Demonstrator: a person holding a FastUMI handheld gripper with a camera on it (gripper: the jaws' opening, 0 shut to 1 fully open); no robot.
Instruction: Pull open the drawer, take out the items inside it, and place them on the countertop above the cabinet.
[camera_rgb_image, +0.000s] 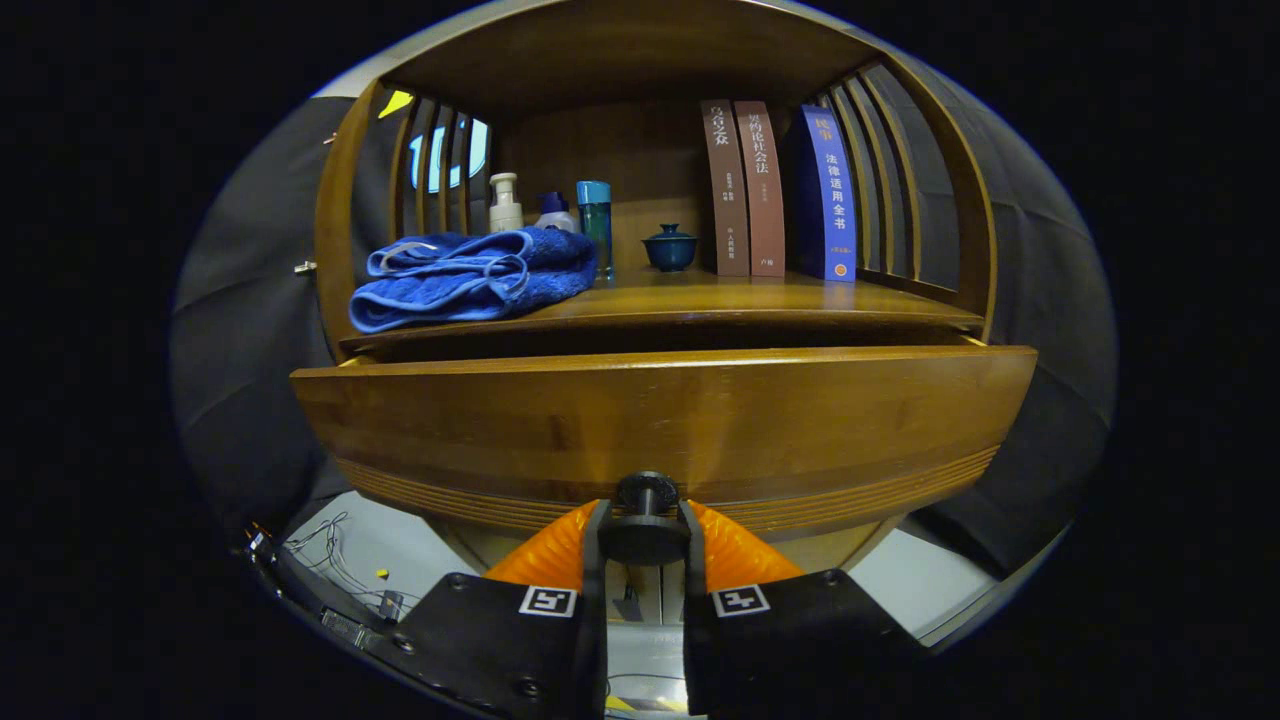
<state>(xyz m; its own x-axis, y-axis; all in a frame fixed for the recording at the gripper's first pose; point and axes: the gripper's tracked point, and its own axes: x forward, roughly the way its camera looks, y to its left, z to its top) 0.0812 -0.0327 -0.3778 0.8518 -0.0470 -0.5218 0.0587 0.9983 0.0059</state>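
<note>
Between the fingers of the gripper (645, 520), both pressing it, sits the knob (646, 492) of the drawer (660, 425), pulled out, contents hidden; a towel (470, 275) lies on the worktop (760, 298).

Wood all round me: the drawer (660, 420) front is warm honey-brown with a darker grain, and a band of fine ridged lines runs along its lower edge. Its knob (646, 520) is black, and my claw (646, 545) has its fingers closed on it from both sides. The countertop (760, 300) above is the same glossy brown. A towel (470, 275) on it is royal blue with paler blue trim. Behind it, a cream pump bottle (505, 203), a white bottle with a blue cap (553, 211), a teal tumbler (594, 225). A small bowl (670, 248) is dark blue. Two books (745, 190) are reddish brown with pale lettering; a third book (828, 195) is blue with white lettering.
</note>
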